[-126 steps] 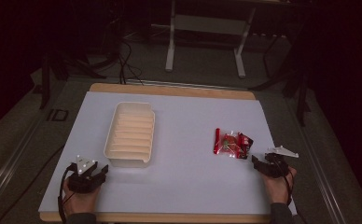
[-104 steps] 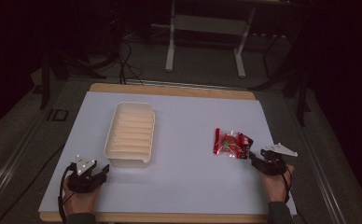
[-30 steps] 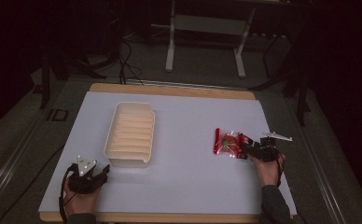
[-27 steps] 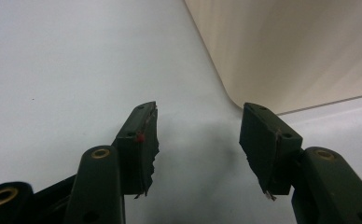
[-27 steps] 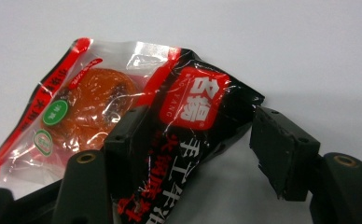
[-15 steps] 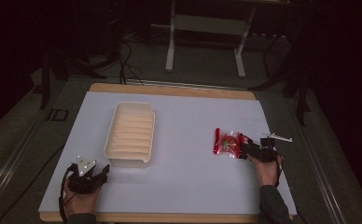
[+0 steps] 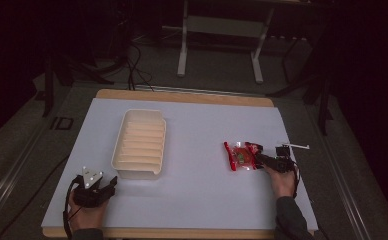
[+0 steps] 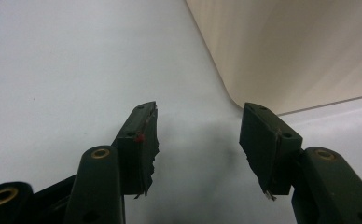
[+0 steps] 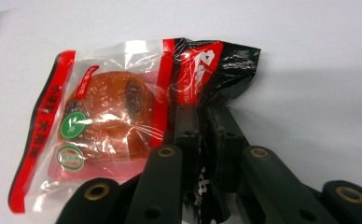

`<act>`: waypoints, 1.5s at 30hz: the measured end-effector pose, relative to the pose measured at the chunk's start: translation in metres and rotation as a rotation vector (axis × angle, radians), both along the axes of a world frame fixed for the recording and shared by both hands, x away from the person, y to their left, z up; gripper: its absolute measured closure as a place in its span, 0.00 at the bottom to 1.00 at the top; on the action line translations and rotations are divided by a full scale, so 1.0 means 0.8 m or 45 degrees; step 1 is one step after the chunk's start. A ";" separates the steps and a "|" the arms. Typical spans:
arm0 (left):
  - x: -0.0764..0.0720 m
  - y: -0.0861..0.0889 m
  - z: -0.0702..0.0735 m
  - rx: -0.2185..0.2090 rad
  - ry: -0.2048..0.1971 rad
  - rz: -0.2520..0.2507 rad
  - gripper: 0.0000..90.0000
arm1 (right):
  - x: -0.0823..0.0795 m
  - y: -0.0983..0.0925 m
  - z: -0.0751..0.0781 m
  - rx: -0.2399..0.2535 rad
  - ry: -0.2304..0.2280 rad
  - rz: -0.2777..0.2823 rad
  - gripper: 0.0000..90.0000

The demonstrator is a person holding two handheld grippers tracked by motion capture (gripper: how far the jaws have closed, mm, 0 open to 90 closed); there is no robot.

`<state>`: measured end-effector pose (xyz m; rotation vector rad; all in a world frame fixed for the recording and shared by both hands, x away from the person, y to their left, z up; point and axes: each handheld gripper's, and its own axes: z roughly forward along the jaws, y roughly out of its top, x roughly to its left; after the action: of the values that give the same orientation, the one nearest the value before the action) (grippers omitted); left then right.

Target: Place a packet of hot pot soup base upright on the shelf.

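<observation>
A red and clear snack packet (image 7: 240,156) with a brown cake inside lies on the white mat at the right. My right gripper (image 7: 258,159) has just been closing and is now shut on the packet's near edge; in the right gripper view the jaws pinch the crinkled wrapper (image 9: 123,121) between them. A cream ribbed tray (image 7: 140,144) stands at centre left. My left gripper (image 7: 113,181) rests open on the mat just below the tray's near-left corner, its pads (image 8: 142,140) wide apart with nothing between them and the tray wall (image 8: 286,51) just ahead.
The white mat (image 7: 192,200) covers a wooden table whose edge shows at the back. Dark floor, cables and a metal stand's legs (image 7: 219,45) lie beyond the table.
The right hand moved left from the table's right edge to the packet, and its jaws have closed on the wrapper. The left hand has stayed in place.
</observation>
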<state>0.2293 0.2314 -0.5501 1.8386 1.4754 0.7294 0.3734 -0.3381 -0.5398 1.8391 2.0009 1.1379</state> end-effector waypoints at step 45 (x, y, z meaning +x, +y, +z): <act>0.000 0.002 0.000 -0.019 0.000 0.006 0.51 | 0.000 0.047 0.070 0.003 -0.179 0.187 0.98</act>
<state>0.2293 0.2328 -0.5501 1.8248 1.4819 0.7184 0.3731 -0.3007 -0.4840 1.5865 2.0824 1.2713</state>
